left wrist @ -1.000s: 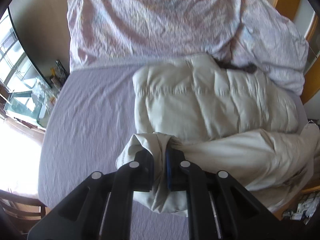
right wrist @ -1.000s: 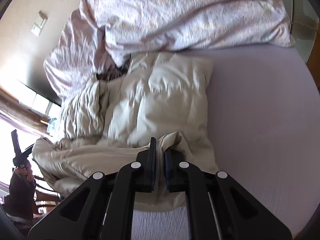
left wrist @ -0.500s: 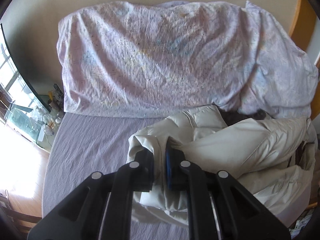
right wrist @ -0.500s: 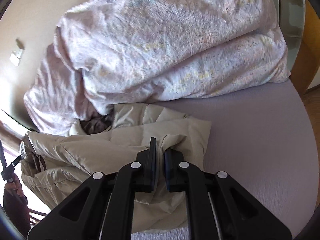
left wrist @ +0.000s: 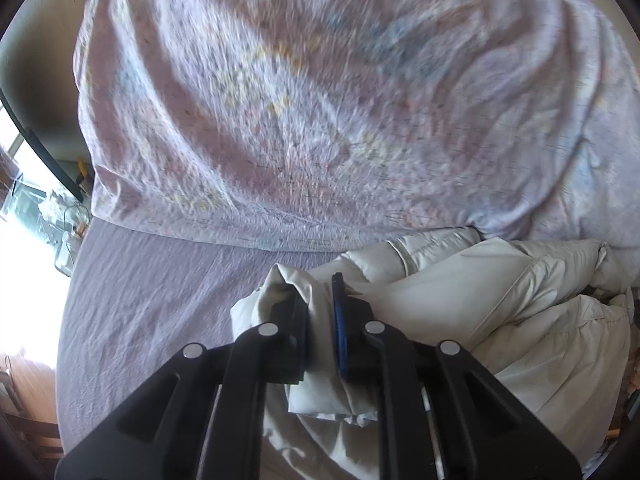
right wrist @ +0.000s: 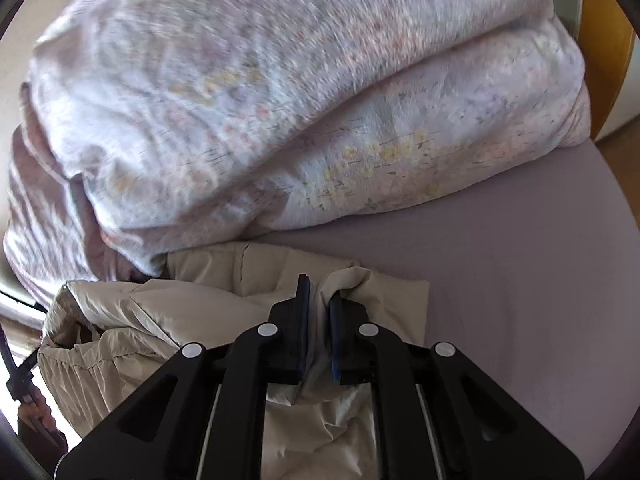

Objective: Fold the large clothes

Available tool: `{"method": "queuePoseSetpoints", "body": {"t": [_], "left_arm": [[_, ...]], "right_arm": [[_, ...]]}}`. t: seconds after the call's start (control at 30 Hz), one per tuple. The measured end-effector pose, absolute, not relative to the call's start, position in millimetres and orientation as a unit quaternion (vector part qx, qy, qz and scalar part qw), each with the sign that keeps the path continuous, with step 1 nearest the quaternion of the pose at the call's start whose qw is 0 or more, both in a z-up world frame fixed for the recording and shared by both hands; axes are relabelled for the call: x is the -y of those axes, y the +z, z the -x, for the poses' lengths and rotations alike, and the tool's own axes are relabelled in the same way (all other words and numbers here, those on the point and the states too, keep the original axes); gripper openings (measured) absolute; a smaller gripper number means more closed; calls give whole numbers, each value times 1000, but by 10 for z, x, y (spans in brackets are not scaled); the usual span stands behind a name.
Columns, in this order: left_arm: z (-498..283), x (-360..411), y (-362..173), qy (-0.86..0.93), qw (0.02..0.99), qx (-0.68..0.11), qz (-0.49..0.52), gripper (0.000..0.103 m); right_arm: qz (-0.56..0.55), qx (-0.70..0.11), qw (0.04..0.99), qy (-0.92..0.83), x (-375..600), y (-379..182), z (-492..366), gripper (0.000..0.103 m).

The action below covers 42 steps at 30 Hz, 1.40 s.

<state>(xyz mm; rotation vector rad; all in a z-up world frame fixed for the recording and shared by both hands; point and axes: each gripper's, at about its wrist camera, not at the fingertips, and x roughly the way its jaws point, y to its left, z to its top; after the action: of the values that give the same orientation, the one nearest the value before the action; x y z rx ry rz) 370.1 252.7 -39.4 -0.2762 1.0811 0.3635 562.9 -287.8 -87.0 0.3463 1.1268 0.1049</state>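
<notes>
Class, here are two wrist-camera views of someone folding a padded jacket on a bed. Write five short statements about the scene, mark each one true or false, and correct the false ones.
1. The left gripper has cream fabric of the jacket between its fingers. True.
2. The right gripper is wide open and holds nothing. False: it is shut on a fold of the jacket.
3. The jacket lies on a bare wooden floor. False: it lies on a bed with a lilac sheet.
4. A crumpled floral duvet lies beyond the jacket. True.
5. The jacket is bright red. False: it is pale cream.
</notes>
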Motion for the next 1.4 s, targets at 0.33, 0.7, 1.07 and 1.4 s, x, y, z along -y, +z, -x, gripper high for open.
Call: {"method": "queuePoseSetpoints", "body": {"t": [0.33, 0.7, 1.07, 1.4], "left_arm": [[-4053, -2650, -673, 190, 820, -519, 147, 14], [-4002, -2648, -597, 184, 823, -513, 162, 40], [-3736, -2313, -189, 173, 847, -489, 114, 76], [-3635, -1722, -194, 128, 849, -502, 100, 76]], "right_arm": [[-167, -548, 819, 37, 2806, -1127, -5992, 9], [-203, -531, 821, 49, 3093, -870, -5851, 56], [-196, -512, 827, 123, 2682, -430, -5378, 69], [-164, -554, 796, 182, 1823, -594, -5233, 66]]}}
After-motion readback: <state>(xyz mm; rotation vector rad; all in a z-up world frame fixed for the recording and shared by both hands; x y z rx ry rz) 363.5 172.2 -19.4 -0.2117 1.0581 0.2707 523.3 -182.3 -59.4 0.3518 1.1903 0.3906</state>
